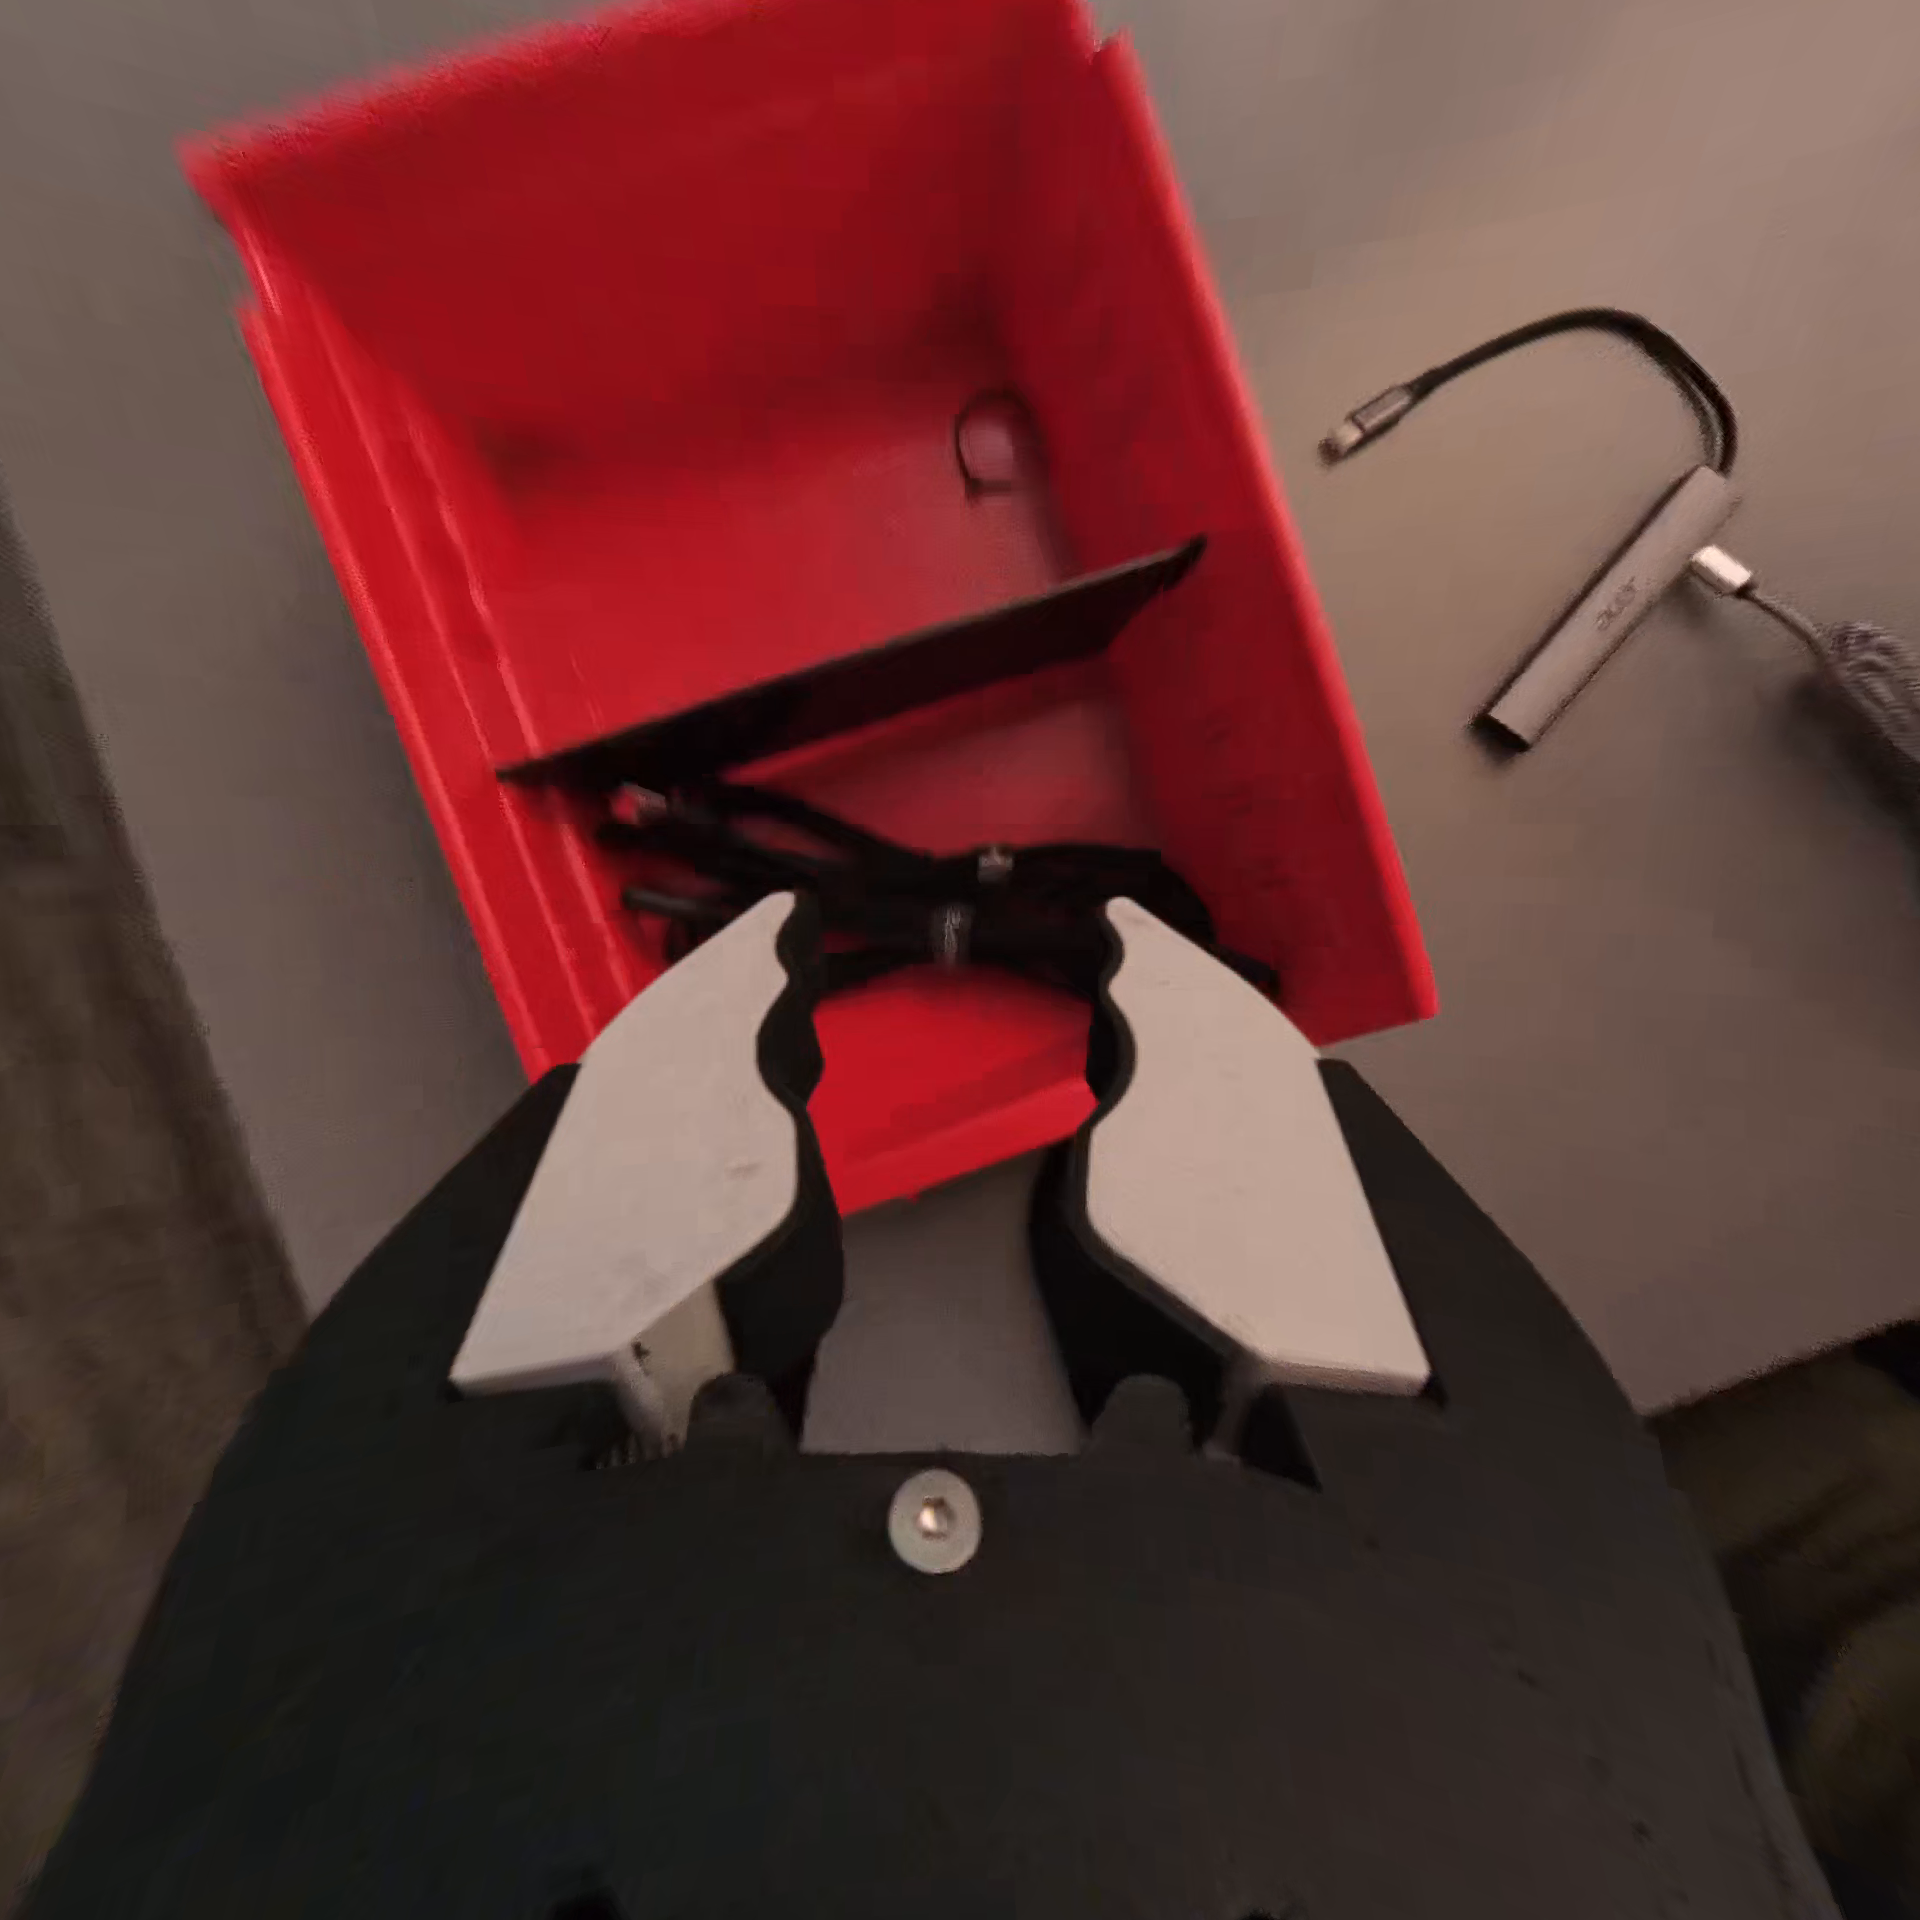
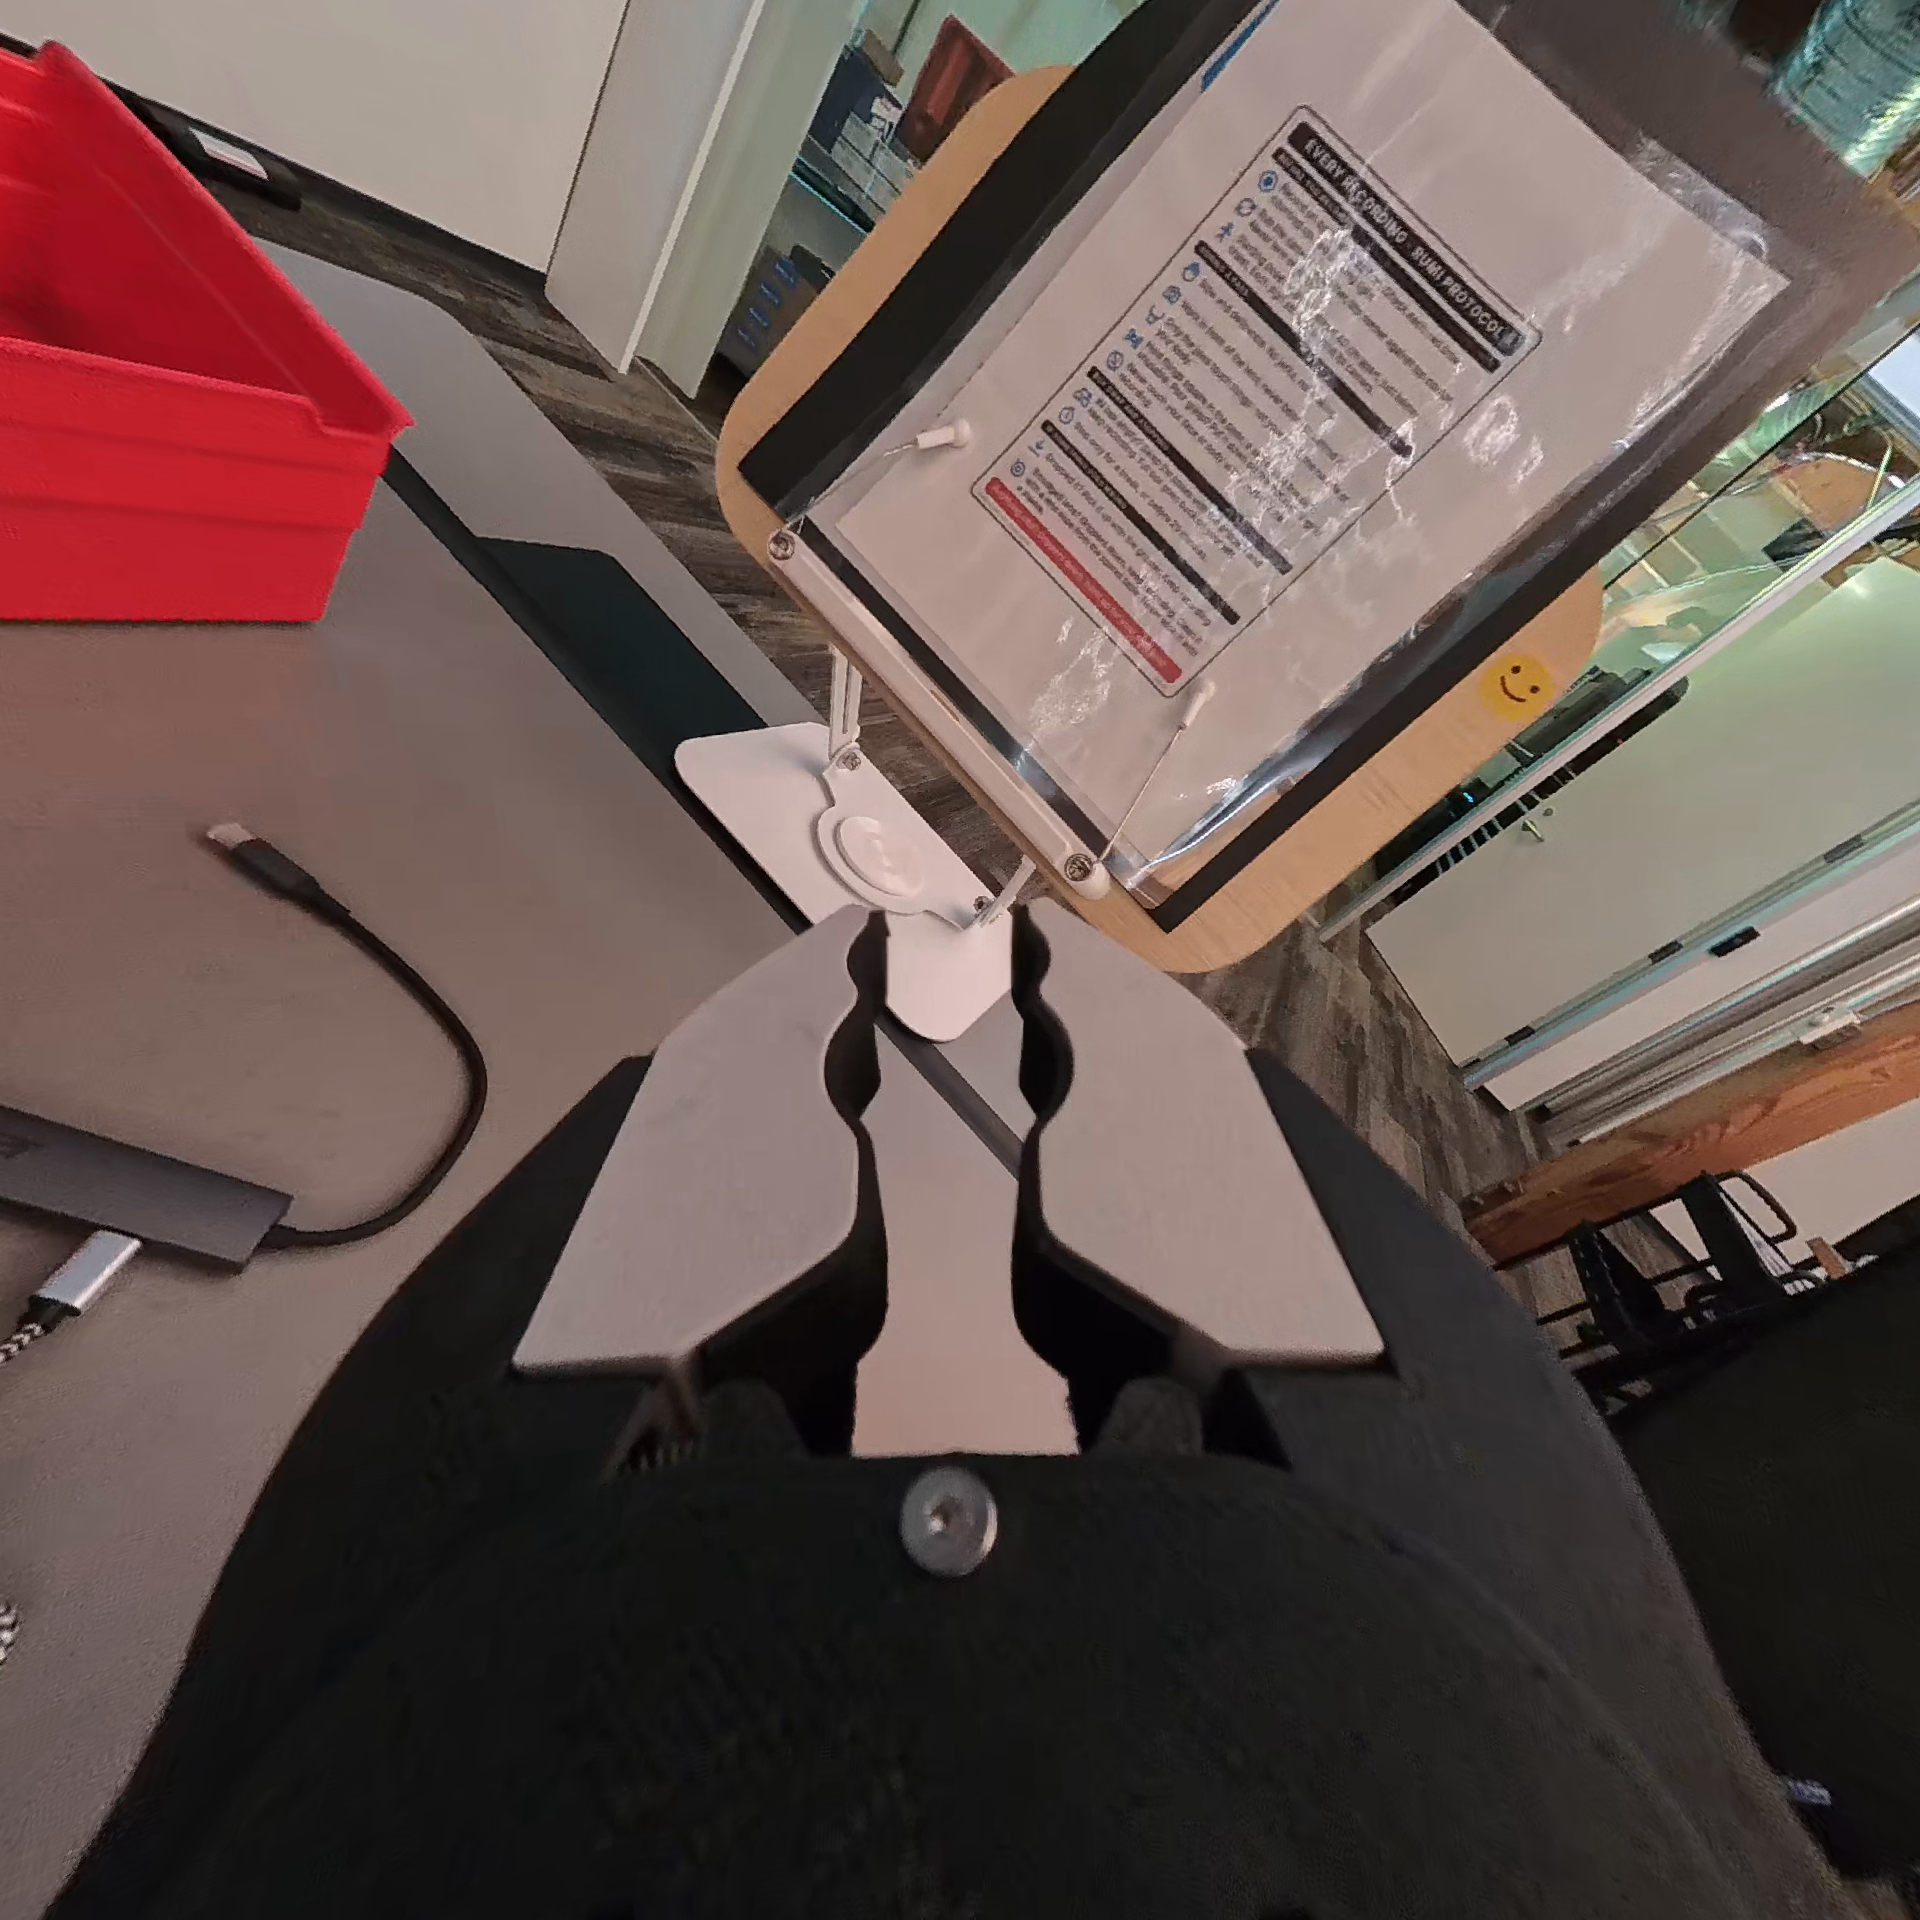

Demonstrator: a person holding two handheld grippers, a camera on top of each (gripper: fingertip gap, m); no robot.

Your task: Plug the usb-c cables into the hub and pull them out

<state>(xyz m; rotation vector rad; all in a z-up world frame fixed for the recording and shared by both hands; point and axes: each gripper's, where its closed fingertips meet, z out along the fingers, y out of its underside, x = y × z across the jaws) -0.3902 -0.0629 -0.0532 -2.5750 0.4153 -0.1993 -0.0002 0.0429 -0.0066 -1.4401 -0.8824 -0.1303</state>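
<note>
The left wrist view alone looks down into the red bin [image 1: 790,312], a smooth plastic box with stepped outer walls, sitting on the grey matte tabletop [image 1: 1558,156]. One black divider [image 1: 852,665] splits it into two compartments. The far one, toward 12 o'clock, holds only a small dark loop I cannot identify. The near one holds a tied bundle of black cables [image 1: 935,894], their number not countable through the blur. The left gripper [image 1: 945,914] hangs over that bundle with its two pale flat fingers [image 1: 665,1122] set wide, nothing between them.

At 2 o'clock in the same view lies the hub [image 1: 1605,613], a slim grey metal bar with one black tail cable [image 1: 1538,364] curving to a free plug. One braided cable [image 1: 1829,665] with a silver plug is seated in the hub's side.

The right wrist view shows the bin only from outside, at 10 o'clock [image 2: 177,416], and the hub [image 2: 135,1195] at 8 o'clock with its tail cable [image 2: 416,1018] arching to the loose plug. The braided cable's silver plug [image 2: 78,1283] sits in the hub's edge. The right gripper [image 2: 948,925] holds nothing, fingers [image 2: 717,1184] moderately apart. Beyond the tabletop edge, at 12 to 2 o'clock, this view alone shows a wooden board with a clear-covered printed sheet [image 2: 1247,416] on a white metal stand [image 2: 862,831], and one yellow smiley sticker [image 2: 1517,686].
</note>
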